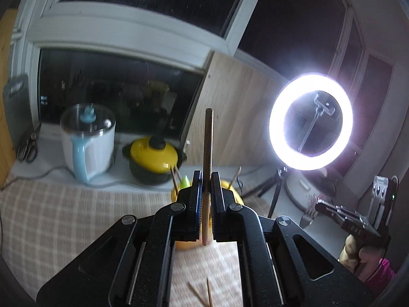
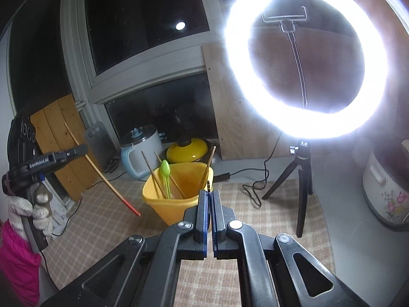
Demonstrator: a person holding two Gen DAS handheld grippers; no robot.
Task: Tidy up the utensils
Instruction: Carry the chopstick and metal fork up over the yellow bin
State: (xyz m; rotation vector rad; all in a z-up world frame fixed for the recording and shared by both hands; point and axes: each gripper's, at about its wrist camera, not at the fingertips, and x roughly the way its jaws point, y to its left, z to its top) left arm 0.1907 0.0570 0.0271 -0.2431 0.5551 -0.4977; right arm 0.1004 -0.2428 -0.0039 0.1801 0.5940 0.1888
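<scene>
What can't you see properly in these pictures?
- Yellow bucket, left wrist view: mostly hidden behind the left gripper.
- What the right gripper holds: in its own view only a tiny tip shows; in the left wrist view it looks like a fork, but small and blurred.
- Sticks on the cloth, left wrist view: cut off by the bottom edge.
- Bottom of the bucket, right wrist view: hidden by its wall.

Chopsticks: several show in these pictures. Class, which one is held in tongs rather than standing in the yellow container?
The red-tipped chopstick clamped in the left tongs; the others lean inside the yellow container.
</scene>
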